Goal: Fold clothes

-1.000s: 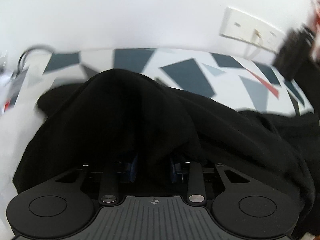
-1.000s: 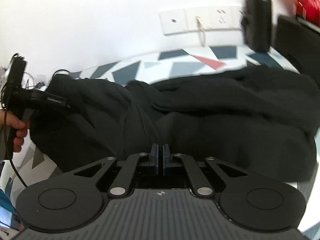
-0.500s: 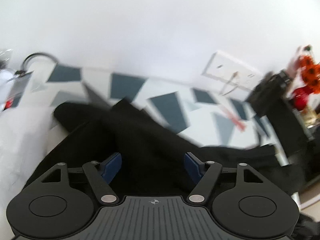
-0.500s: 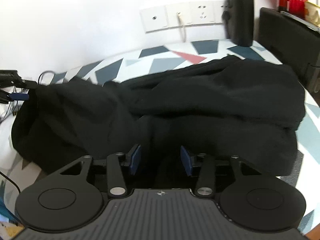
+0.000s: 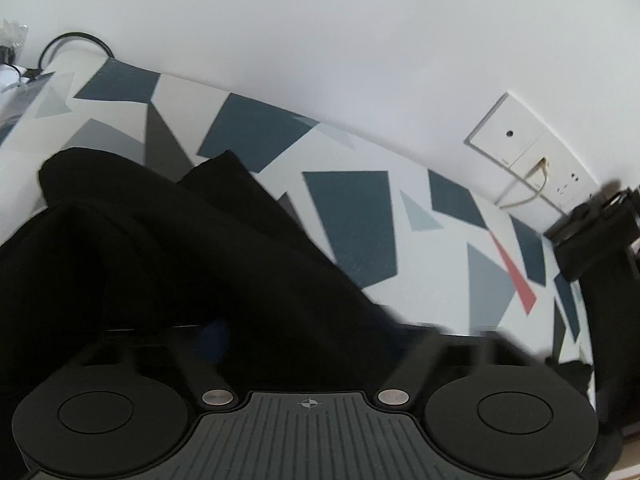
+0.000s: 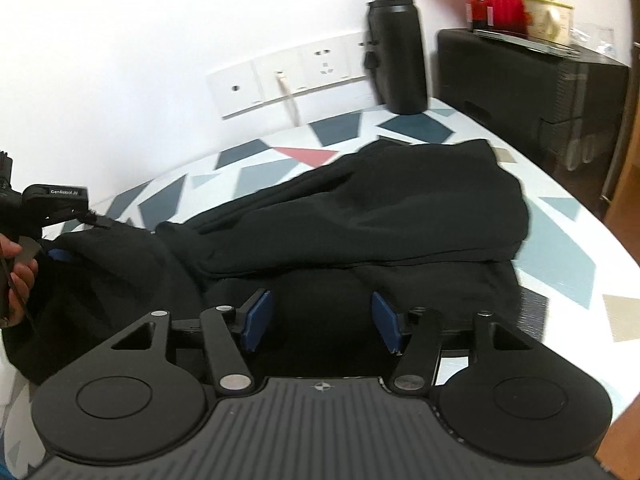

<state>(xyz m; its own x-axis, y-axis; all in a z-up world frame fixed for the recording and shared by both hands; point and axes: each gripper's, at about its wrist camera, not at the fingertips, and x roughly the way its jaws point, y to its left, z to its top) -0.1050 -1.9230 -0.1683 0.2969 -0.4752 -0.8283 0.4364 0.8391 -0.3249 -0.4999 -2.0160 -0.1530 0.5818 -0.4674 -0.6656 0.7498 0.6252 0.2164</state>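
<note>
A black garment lies crumpled across the patterned tabletop, part of it doubled over. My right gripper hovers low over its near edge. Its blue pads stand well apart and are opening, with cloth below them and nothing pinched. In the left wrist view the garment is heaped over my left gripper. Its jaws are blurred and closing with cloth between them. One blue pad shows; the other is hidden. The left gripper also appears at the garment's left end, held by a hand.
A black bottle stands by the wall sockets, from which a cord hangs. A black cabinet with a red ornament and a mug sits at the right. A looped cable lies at the table's far left.
The right jaws went from shut to wide apart. The left jaws let go of the raised cloth, spread, and the garment dropped lower; both views swung to the right.
</note>
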